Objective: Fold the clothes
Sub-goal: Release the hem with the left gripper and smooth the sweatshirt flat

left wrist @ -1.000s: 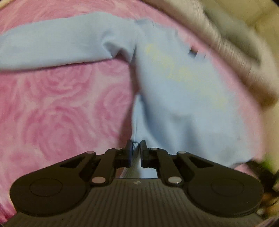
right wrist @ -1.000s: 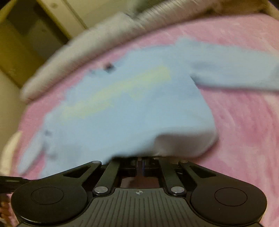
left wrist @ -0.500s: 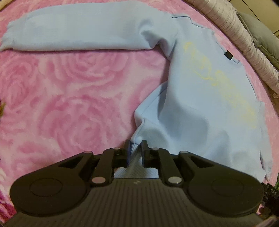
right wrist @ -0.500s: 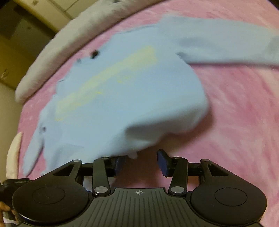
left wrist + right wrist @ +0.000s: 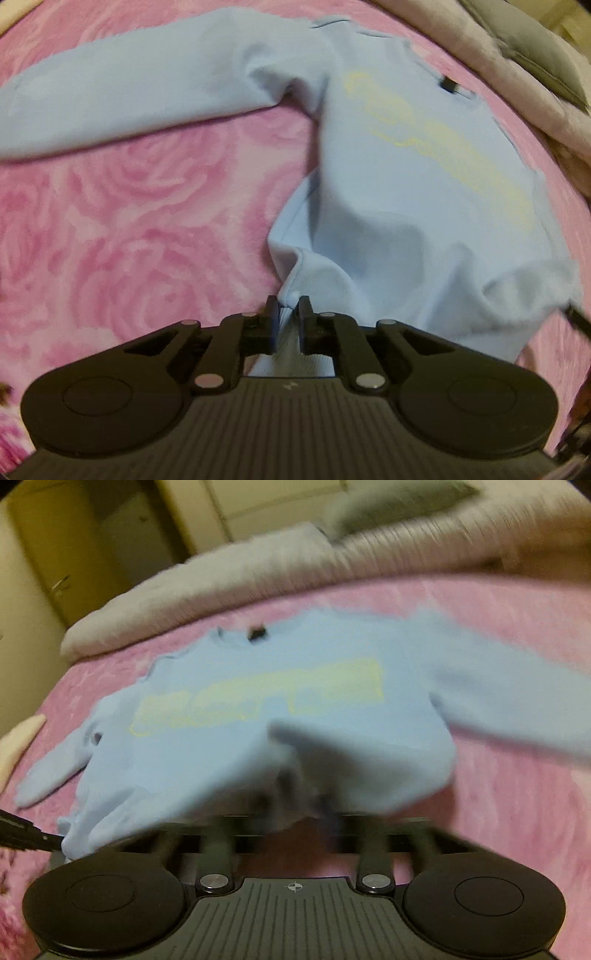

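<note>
A light blue sweatshirt (image 5: pixel 406 177) with yellow lettering lies on a pink rose-patterned blanket (image 5: pixel 129 229). My left gripper (image 5: pixel 287 317) is shut on the sweatshirt's hem corner, which bunches up in front of the jaws. One sleeve (image 5: pixel 129 81) stretches out to the left. In the right wrist view the sweatshirt (image 5: pixel 277 709) is blurred by motion. My right gripper (image 5: pixel 295 834) stands wide open below the hem, which hangs loose over it. The other sleeve (image 5: pixel 517 701) runs off to the right.
A grey ribbed bolster (image 5: pixel 277 565) and a grey pillow (image 5: pixel 528 37) lie along the far edge of the bed. A wardrobe (image 5: pixel 92 546) stands beyond. The other gripper's black tip (image 5: pixel 26 834) shows at the left edge.
My right gripper has let go of the hem and opened wide; the hem has dropped. My left gripper has kept its hold, and the near hem has bunched up.
</note>
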{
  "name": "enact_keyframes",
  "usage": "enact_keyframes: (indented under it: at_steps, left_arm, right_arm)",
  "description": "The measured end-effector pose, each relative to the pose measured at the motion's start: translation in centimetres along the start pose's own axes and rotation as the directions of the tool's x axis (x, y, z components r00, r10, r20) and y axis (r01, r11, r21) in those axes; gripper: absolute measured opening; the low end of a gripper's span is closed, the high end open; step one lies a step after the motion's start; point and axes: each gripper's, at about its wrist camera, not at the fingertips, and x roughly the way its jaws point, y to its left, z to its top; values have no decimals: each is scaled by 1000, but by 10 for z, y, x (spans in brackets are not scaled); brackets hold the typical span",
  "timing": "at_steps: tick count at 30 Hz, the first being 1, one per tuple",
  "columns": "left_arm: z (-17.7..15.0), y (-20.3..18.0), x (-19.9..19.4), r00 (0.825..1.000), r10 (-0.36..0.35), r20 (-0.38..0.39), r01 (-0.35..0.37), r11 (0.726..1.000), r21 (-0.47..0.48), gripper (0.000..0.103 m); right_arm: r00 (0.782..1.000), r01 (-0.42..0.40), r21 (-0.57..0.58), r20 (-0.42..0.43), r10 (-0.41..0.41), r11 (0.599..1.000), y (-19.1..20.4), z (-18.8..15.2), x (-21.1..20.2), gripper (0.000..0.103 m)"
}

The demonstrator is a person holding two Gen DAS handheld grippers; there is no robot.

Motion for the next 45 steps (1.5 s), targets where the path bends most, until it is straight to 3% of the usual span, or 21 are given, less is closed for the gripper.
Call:
enact_keyframes:
  at_steps: [7,10,12,13,14,15,18,20,24,25,28,32,35,37,38,40,41,42,43,45]
  left_arm:
    - [-13,11,-49,998,-67,12,68,996,-55,6]
    - [-23,13,-53,999,-45,6,46,996,-78,7]
    - [-29,10,-47,1000,-26,-3,26,995,-92,7]
    - [-31,8,-43,1000,-21,-7,21,995,-99,7]
    - [-32,7,-39,1000,-20,-4,19,994,-107,8]
    - [-34,7,-36,1000,-11,2,11,993,-114,8]
    - [-35,11,-25,1000,14,-6,-15,988,-151,8]
    - [-34,16,-21,1000,13,-12,-15,984,-179,8]
    - [-31,20,-14,1000,14,-28,-19,982,-187,9]
    - [-30,20,-13,999,17,-32,-23,983,-183,9]
    - [-27,18,-14,999,13,-35,-18,987,-159,8]
    - [-23,12,-27,998,-39,-51,33,993,-116,8]
    - [-21,5,-49,992,-112,-60,108,992,-68,7]
    - [-19,0,-63,987,-145,-66,143,989,-33,7]
    - [-17,-1,-67,989,-128,-68,127,992,-23,7]
    - [-14,-1,-68,995,-60,-83,59,998,-23,8]
    - [-13,0,-66,995,-26,-94,23,999,-39,8]
    - [-15,1,-63,994,-5,-106,0,999,-47,7]
    - [-18,2,-59,993,2,-116,-8,999,-47,7]
    - [-26,4,-52,990,15,-138,-22,999,-47,7]
  right_arm:
    - [983,-166,-57,-84,161,984,-5,7,-84,0]
    - [975,-183,38,-121,186,982,-21,0,-108,0]
    - [971,-152,147,-161,175,978,-39,-14,-103,15]
    - [970,-121,230,-181,164,966,-52,-23,-96,31]
    - [970,-102,333,-177,169,937,-64,-32,-88,40]
    - [971,-118,452,-134,198,884,-75,-42,-81,42]
    - [968,-191,734,29,251,652,-102,-68,-58,47]
    - [980,-141,835,43,193,532,-107,-81,-35,47]
    - [967,-204,930,141,212,307,-107,-94,10,47]
    - [969,-198,921,133,207,334,-103,-87,10,47]
    - [981,-158,865,83,175,477,-88,-59,3,2]
    - [992,-97,756,24,122,647,-69,-23,-6,2]
    - [998,5,507,-51,24,862,-27,14,-57,2]
    - [995,67,304,-85,-43,950,8,36,-89,2]
    - [993,88,201,-100,-69,976,31,45,-103,3]
    - [994,27,147,-108,-12,989,56,44,-117,7]
    - [993,-9,129,-112,24,992,68,43,-124,15]
    - [992,-49,158,-111,67,986,68,38,-124,22]
    - [989,-43,210,-128,71,977,59,27,-118,37]
    - [983,-2,314,-175,60,949,37,3,-105,43]
